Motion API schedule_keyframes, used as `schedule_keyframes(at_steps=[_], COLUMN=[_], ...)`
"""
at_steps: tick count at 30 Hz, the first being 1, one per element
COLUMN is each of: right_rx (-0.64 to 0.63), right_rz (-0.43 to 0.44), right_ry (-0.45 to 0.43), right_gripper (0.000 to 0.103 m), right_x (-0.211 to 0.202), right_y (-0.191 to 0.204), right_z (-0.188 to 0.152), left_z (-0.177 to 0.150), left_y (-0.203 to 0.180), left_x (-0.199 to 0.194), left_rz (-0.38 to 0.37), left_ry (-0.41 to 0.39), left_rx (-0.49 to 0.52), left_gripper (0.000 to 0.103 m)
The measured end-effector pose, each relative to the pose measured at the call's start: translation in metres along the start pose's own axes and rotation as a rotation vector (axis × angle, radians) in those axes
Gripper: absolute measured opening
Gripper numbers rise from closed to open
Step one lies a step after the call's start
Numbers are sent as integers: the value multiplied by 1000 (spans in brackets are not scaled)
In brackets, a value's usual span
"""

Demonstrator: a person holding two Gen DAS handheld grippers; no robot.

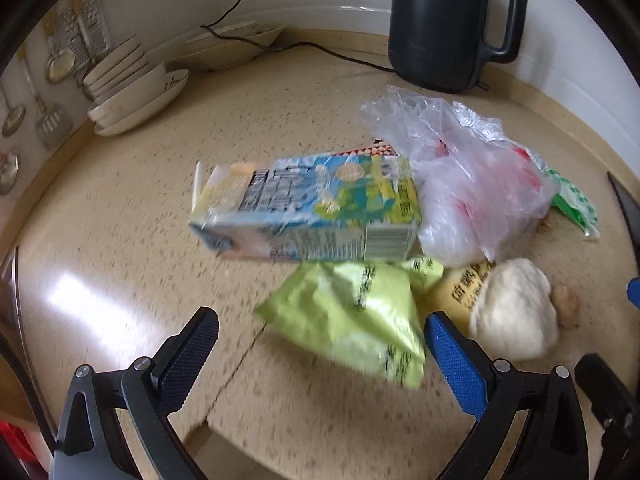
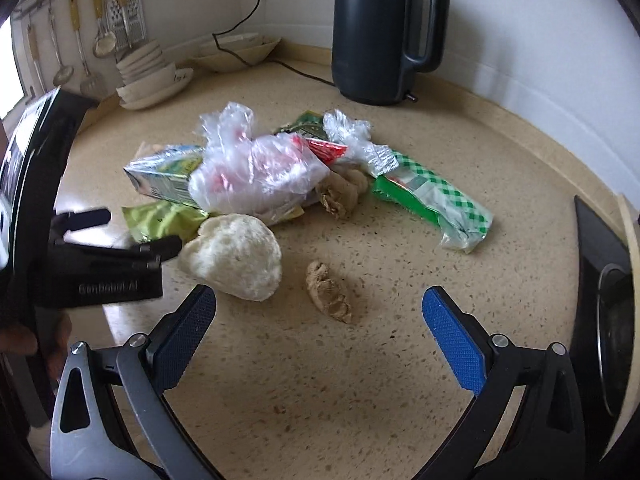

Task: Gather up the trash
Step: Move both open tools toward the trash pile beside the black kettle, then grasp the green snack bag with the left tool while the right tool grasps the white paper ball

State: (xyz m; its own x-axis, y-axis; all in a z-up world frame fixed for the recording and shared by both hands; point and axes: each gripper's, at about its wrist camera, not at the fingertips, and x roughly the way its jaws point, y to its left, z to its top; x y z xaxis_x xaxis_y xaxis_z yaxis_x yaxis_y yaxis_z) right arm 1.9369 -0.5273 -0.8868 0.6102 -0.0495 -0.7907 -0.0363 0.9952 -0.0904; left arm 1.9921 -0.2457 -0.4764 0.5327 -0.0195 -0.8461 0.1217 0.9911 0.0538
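Note:
A heap of trash lies on the beige speckled counter [image 2: 320, 380]. It holds a blue and green carton [image 1: 308, 208] on its side, a clear crumpled plastic bag [image 1: 464, 176], a light green packet [image 1: 352, 316], a white crumpled wad [image 2: 234, 258], a green checked wrapper [image 2: 436, 200] and brown scraps [image 2: 330, 292]. My left gripper [image 1: 320, 352] is open just short of the light green packet, whose near corner reaches between the fingers. My right gripper [image 2: 318, 328] is open, with the brown scrap lying just beyond its fingertips. The left gripper [image 2: 120, 236] also shows at the right wrist view's left edge.
A black kettle [image 2: 384, 36] with its cord stands at the back by the wall. Stacked white plates and bowls [image 1: 136, 92] sit at the back left, under hanging utensils [image 2: 100, 20]. A dark appliance [image 2: 604, 280] fills the right edge.

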Motion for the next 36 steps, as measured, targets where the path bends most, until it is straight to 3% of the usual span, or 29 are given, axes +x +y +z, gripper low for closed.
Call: schedule_keyframes(at_steps=[3, 8, 10, 16, 28, 30, 32, 36], right_rx=[0, 7, 1, -90, -241, -250, -244, -236], right_rz=[-22, -45, -37, 18, 161, 170, 180, 165], right_ry=[13, 27, 22, -28, -19, -21, -16, 0], right_gripper=[103, 103, 103, 103, 102, 94, 55, 40], right_x=[10, 24, 26, 21, 40, 40, 41, 44], right_y=[-3, -7, -5, 17, 59, 63, 65, 63], right_z=[-2, -1, 1, 6, 20, 20, 18, 14], left_z=[30, 68, 86, 120, 156, 168, 172, 163], left_y=[-8, 0, -1, 7, 24, 24, 28, 6], left_x=[56, 128, 162, 243, 433, 476, 509, 535], left_rz=[6, -103, -123, -173, -268, -275, -299, -324], left_ry=[-7, -7, -19, -23, -4, -5, -3, -10], left_rx=[43, 6, 31, 16, -20, -26, -27, -15], left_gripper=[100, 71, 49, 28, 19, 19, 18, 18])
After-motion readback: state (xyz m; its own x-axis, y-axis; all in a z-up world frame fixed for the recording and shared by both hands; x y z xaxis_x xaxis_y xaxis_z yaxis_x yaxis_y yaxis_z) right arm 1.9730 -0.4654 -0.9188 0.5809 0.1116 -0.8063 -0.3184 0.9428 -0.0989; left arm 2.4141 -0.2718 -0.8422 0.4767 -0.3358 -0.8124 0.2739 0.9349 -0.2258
